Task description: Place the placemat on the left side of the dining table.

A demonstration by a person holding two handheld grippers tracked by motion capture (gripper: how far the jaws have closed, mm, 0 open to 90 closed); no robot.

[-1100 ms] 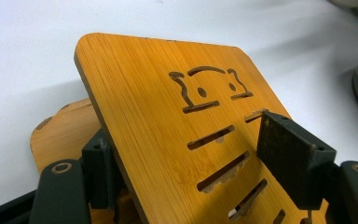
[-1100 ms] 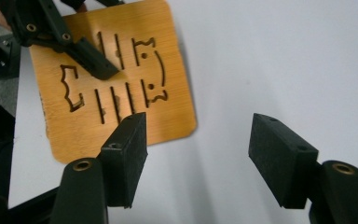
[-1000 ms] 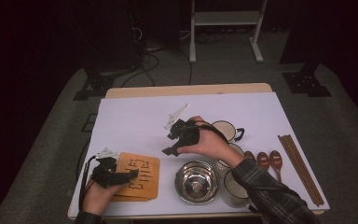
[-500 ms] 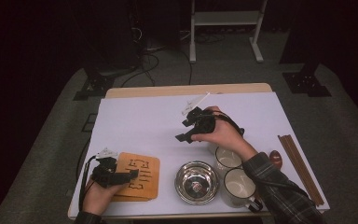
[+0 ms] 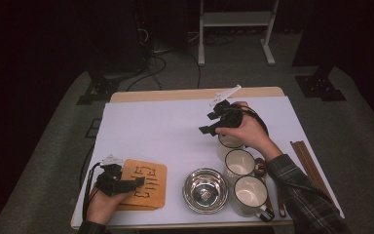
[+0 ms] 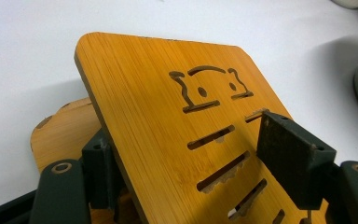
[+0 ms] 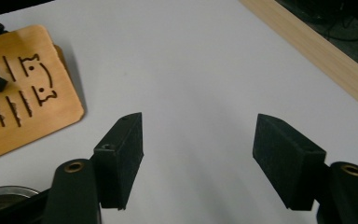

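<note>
A bamboo board with slots and a cut-out face lies at the table's front left. My left gripper is shut on its near edge. In the left gripper view one jaw is under the board and one on top, and the board tilts up over a second bamboo board beneath it. My right gripper hangs above the white tabletop right of centre, jaws pointing left. Its jaws stand wide open with nothing between them, and the board shows farther off.
Three white mugs stand in a row at the front right, below the right hand. A steel bowl sits beside them. Wooden spoons and brown chopsticks lie near the right edge. The wooden far edge borders the white top.
The right hand has moved right and toward the far side of the table, uncovering the mugs. The left hand and the board it holds have stayed in place.
</note>
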